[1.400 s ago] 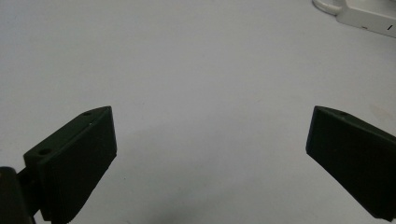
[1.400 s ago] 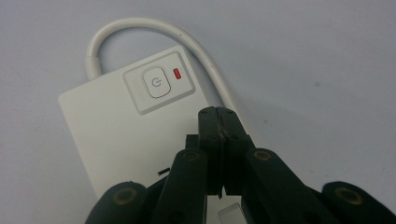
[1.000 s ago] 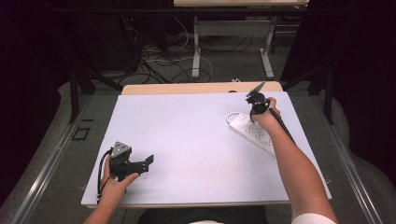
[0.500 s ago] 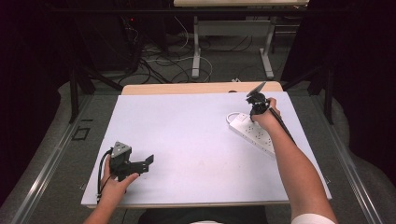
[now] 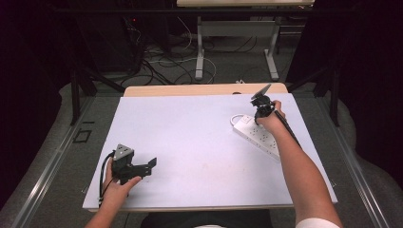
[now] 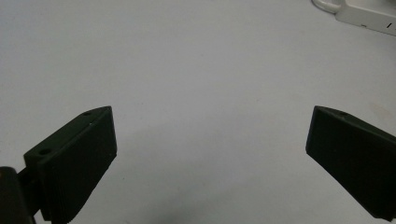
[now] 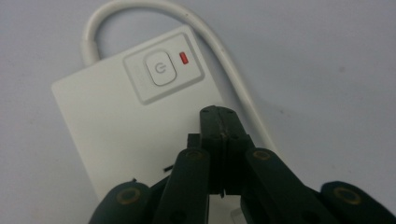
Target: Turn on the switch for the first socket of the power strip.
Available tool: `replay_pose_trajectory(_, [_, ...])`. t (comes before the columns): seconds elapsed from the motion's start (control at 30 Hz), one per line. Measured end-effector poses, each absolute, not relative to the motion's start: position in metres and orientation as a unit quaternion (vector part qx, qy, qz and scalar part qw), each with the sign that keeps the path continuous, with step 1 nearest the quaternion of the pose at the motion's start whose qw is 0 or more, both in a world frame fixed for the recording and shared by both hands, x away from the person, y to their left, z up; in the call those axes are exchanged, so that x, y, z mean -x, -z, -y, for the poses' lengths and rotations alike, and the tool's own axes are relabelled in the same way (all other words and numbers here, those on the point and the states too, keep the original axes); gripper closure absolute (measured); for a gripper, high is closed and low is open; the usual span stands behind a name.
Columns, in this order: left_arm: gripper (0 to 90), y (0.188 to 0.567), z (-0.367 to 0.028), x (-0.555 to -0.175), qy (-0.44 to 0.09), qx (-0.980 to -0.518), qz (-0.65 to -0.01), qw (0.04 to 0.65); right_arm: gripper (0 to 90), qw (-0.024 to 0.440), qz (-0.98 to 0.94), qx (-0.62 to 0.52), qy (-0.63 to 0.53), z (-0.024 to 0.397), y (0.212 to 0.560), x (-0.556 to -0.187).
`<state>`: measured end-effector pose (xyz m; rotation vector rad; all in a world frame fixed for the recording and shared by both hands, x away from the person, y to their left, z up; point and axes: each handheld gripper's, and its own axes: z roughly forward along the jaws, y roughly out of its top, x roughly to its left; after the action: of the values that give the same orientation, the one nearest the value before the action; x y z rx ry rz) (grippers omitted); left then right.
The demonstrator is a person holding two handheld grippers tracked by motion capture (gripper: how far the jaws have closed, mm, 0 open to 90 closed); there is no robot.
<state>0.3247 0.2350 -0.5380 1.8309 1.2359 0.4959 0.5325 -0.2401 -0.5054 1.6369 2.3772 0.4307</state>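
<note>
Power strip (image 7: 126,121): white glossy plastic, rectangular, rounded switch, red lamp; right gripper (image 7: 219,116) jaws pressed together above it; left gripper (image 6: 208,140) spread wide, empty; both unmoved since earlier

The left gripper (image 5: 151,164) is matt black, topped by a grey three-cornered plate, with a black cable looping from its rear. Its jaws are blocky wedges with small screw holes near the tips. The right gripper (image 7: 219,116) shows black linkage arms with brass-coloured pivot pins. A white short sleeve (image 5: 316,223) covers the person's right upper arm.
</note>
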Motion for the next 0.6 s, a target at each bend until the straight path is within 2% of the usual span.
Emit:
replay_pose_trajectory(0.2, [1.7,0.5382,-0.2350,-0.3249,-0.198,-0.732,-0.495,0.425,90.0,0.103,-0.805,-0.566,-0.144,0.2402,0.5042,-0.5316])
replay_pose_trajectory(0.6, [1.7,0.5384,-0.2335,-0.3262,-0.197,-0.732,-0.496,0.425,88.9,0.115,-0.798,-0.565,-0.174,0.2429,0.5079,-0.5291])
